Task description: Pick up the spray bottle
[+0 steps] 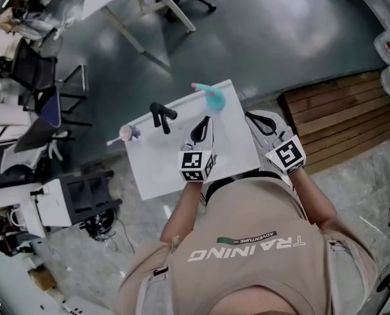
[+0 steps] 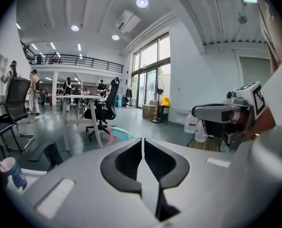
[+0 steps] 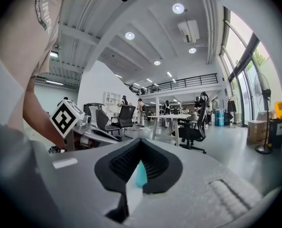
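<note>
The person wears a beige short-sleeved T-shirt (image 1: 247, 268) with white "TRAINING" lettering across the chest and a smaller "ADVENTURE" line by it. The 2 tools, the left gripper (image 1: 203, 128) and the right gripper (image 1: 263, 122), look alike: pale grey body, black ribbed jaws, and a white cube (image 1: 196, 165) printed with black square markers.

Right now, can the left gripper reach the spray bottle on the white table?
Probably yes. The left gripper points toward the spray bottle, and only bare table lies between them; the black object sits off to the side. Its jaws, nearly together, must open first.
</note>
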A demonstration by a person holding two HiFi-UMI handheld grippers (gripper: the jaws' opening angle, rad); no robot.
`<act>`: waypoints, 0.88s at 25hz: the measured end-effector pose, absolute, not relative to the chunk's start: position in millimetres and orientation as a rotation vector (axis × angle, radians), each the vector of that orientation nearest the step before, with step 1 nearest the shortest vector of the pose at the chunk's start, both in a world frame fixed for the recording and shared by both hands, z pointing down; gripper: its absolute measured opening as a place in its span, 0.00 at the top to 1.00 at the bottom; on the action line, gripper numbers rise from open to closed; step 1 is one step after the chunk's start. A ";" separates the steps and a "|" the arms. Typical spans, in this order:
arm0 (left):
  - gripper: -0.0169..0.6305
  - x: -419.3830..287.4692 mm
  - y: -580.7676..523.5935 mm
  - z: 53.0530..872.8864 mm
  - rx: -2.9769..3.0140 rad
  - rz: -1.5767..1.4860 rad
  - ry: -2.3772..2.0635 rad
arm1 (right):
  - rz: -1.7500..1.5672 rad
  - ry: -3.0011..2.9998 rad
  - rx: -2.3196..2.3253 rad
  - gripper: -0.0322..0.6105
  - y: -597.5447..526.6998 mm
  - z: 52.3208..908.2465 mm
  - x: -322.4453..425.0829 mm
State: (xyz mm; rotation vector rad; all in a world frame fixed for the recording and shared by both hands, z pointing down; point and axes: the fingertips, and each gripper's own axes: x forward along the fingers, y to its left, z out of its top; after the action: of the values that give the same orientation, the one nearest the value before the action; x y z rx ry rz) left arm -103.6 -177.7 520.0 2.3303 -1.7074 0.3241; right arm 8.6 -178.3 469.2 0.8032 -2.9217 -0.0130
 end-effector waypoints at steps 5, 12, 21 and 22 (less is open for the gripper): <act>0.85 -113.1 -208.0 533.5 2.279 0.301 -1.713 | -0.048 -2.931 0.756 0.95 -188.3 464.1 4.9; 0.73 -125.4 -239.8 557.9 2.209 0.324 -1.726 | 0.055 -2.928 0.747 0.95 -203.9 476.5 15.5; 0.71 -126.5 -272.1 592.6 2.177 0.389 -1.736 | 0.095 -2.896 0.722 0.95 -208.3 501.9 32.9; 0.71 -126.4 -274.1 595.1 2.174 0.383 -1.732 | 0.112 -2.899 0.723 0.95 -207.6 504.5 33.7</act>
State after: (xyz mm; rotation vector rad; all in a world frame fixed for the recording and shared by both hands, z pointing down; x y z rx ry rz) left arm -126.4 -274.1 595.1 2.1736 -1.7318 0.3832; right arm 33.7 -207.6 504.5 0.7227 -2.8988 0.1116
